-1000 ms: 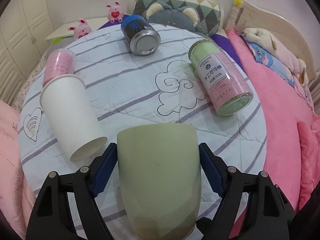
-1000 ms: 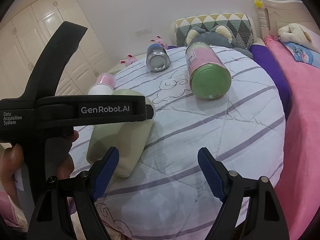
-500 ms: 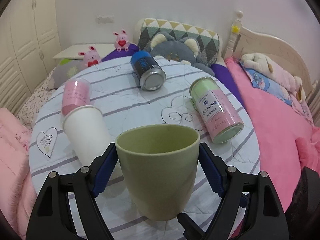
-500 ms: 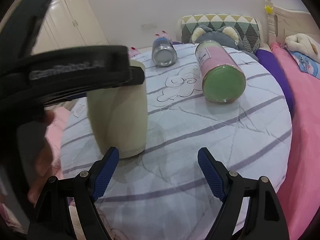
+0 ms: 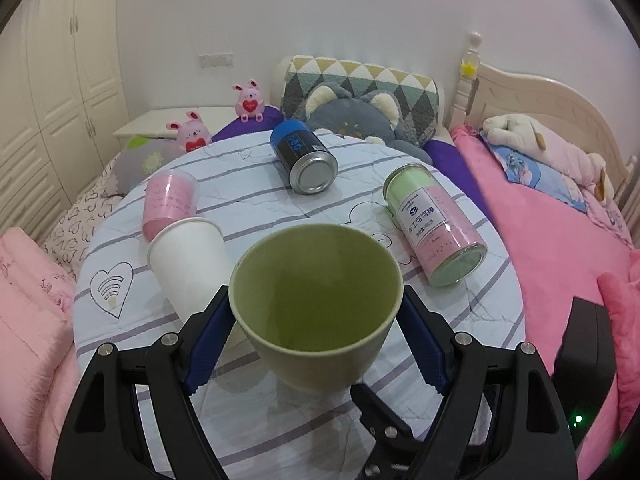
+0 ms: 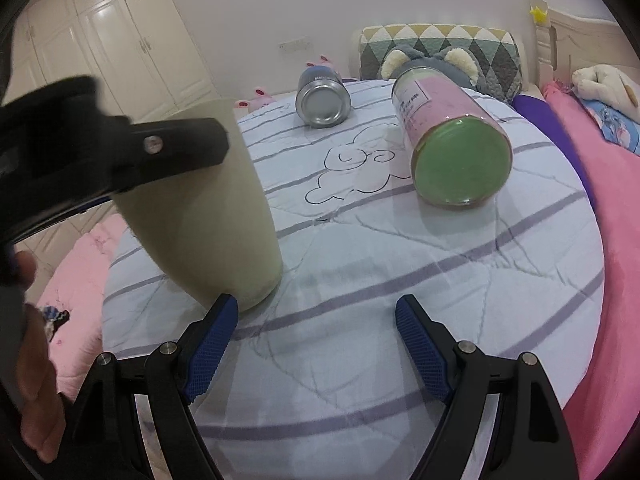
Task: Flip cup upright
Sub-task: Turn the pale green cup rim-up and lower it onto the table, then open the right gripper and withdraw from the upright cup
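A pale green cup (image 5: 316, 304) stands mouth up, with its base on or just above the round quilted table (image 5: 248, 188). My left gripper (image 5: 316, 334) is shut on the cup, one blue pad on each side of its wall. In the right wrist view the cup (image 6: 208, 216) stands at the left with the left gripper's black finger across it. My right gripper (image 6: 316, 340) is open and empty, low over the table's front, just right of the cup.
A white paper cup (image 5: 188, 264) and a pink cup (image 5: 170, 204) lie on their sides at the left. A blue can (image 5: 304, 156) lies at the back, a green-and-pink canister (image 5: 432, 224) at the right. A pink bed (image 5: 560, 240) borders the table.
My left gripper has turned the green cup from lying on its side to mouth up. The right gripper has stayed open beside it.
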`<action>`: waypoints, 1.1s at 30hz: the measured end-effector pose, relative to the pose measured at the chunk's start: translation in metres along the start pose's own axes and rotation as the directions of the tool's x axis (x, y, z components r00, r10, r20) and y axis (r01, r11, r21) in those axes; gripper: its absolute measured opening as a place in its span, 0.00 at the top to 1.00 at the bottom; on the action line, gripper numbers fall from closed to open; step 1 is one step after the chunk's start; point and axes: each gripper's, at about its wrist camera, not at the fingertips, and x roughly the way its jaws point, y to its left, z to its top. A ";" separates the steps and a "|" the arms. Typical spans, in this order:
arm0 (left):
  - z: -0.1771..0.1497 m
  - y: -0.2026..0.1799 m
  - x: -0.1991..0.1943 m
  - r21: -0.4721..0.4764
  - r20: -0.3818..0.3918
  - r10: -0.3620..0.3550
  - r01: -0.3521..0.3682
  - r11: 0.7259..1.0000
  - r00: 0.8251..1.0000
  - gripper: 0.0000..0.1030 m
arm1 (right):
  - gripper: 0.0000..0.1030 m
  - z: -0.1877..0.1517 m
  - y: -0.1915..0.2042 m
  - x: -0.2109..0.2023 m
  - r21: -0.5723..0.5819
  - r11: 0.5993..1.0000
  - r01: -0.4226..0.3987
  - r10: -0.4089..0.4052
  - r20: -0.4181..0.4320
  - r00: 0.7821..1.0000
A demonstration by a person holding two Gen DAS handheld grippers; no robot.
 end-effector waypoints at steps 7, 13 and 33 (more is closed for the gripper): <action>-0.002 0.006 -0.002 -0.016 0.005 0.006 -0.006 1.000 1.000 0.21 | 0.19 0.004 0.000 0.008 -0.054 0.998 0.009 -0.007 0.036 0.999; 0.001 0.003 0.001 -0.005 0.001 0.011 -0.011 1.000 1.000 0.21 | 0.18 0.006 -0.002 0.009 -0.061 0.998 -0.004 0.007 0.043 0.999; 0.002 0.021 -0.017 -0.045 -0.023 -0.006 0.005 0.999 1.000 0.01 | 0.18 0.011 0.008 -0.006 -0.079 0.995 0.066 -0.064 0.025 0.998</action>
